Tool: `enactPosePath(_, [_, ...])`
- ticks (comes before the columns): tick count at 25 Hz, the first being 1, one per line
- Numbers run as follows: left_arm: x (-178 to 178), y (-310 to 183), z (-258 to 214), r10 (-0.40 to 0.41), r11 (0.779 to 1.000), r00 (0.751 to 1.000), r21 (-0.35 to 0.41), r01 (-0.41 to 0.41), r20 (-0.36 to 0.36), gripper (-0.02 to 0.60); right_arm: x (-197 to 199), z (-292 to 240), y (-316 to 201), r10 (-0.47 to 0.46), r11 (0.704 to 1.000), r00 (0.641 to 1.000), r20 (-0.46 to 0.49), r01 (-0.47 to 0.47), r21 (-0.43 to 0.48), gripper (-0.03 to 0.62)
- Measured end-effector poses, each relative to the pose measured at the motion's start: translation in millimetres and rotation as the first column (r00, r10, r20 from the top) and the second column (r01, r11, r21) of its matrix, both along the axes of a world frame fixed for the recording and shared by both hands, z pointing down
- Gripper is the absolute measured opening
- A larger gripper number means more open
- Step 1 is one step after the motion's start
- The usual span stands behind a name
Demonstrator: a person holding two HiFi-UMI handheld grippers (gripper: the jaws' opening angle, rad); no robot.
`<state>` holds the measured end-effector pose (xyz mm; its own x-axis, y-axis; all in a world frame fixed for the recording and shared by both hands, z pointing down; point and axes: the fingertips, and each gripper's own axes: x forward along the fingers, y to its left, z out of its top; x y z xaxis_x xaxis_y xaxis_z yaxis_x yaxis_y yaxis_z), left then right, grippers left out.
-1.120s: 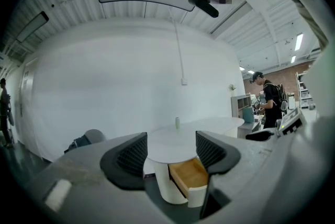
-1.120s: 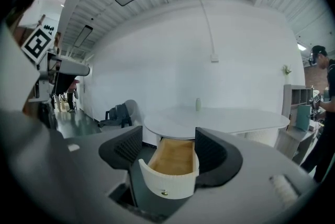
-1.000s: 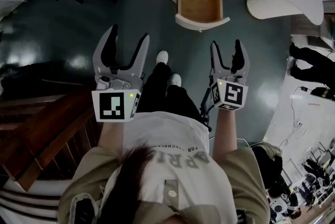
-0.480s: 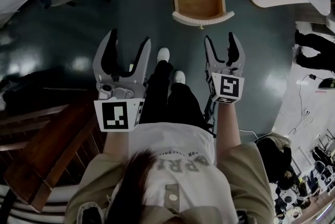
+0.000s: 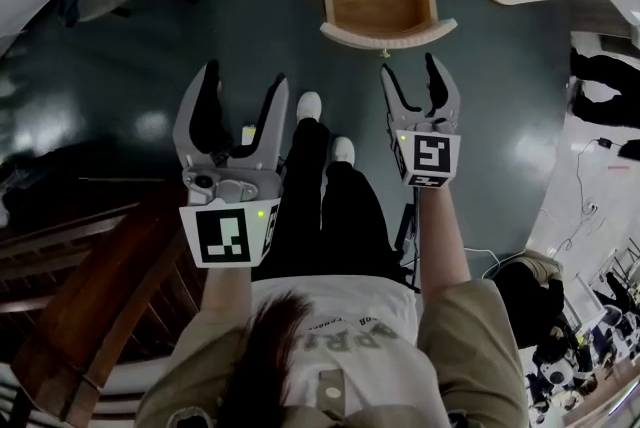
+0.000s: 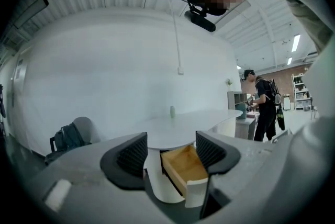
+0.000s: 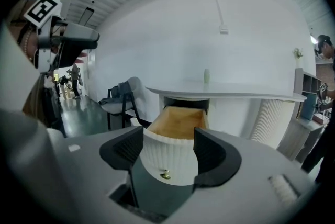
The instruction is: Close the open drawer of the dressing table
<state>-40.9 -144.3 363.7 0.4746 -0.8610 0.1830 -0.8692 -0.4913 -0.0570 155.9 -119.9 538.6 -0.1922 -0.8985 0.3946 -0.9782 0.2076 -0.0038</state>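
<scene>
Right gripper view: wooden drawer with ribbed white front (image 7: 178, 122), pulled out beneath white surface (image 7: 225, 93), ahead of released, empty right claw (image 7: 168, 150); left claw (image 6: 171, 152) likewise released. Advice: press front squarely above small brass knob (image 7: 165, 174).

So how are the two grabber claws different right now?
The right gripper reaches close to the open drawer; the left gripper hangs further back, off to the side. The right gripper looks straight at the drawer's front and knob; the left gripper sees it from an angle. Both have jaws apart, holding nothing.
</scene>
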Motion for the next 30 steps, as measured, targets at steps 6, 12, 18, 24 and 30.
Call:
enactPosePath(6, [4,-5,23,-0.019,1.0,1.0,0.01,0.019,0.006,0.304,-2,43,-4,-0.021,0.999,1.0,-0.016,0.021,-0.038,0.295])
enactPosePath(12, [8,-14,48,-0.033,0.999,0.999,-0.005,0.033,-0.005,0.304,-1,83,-9,-0.018,0.996,1.0,-0.01,0.017,-0.086,0.295])
enactPosePath(18, [15,-24,77,-0.021,1.0,0.999,-0.002,0.021,0.028,0.304,-2,116,-11,-0.017,0.992,1.0,-0.005,0.016,-0.124,0.291])
enactPosePath(24, [16,-37,101,-0.014,0.999,0.998,-0.036,0.016,0.063,0.304,0,129,-17,0.037,0.991,0.999,0.025,-0.033,-0.129,0.284])
enactPosePath(30, [11,-47,109,-0.004,0.999,0.997,-0.035,0.007,0.081,0.304,-4,141,-15,0.056,0.986,0.998,0.015,-0.053,-0.161,0.27])
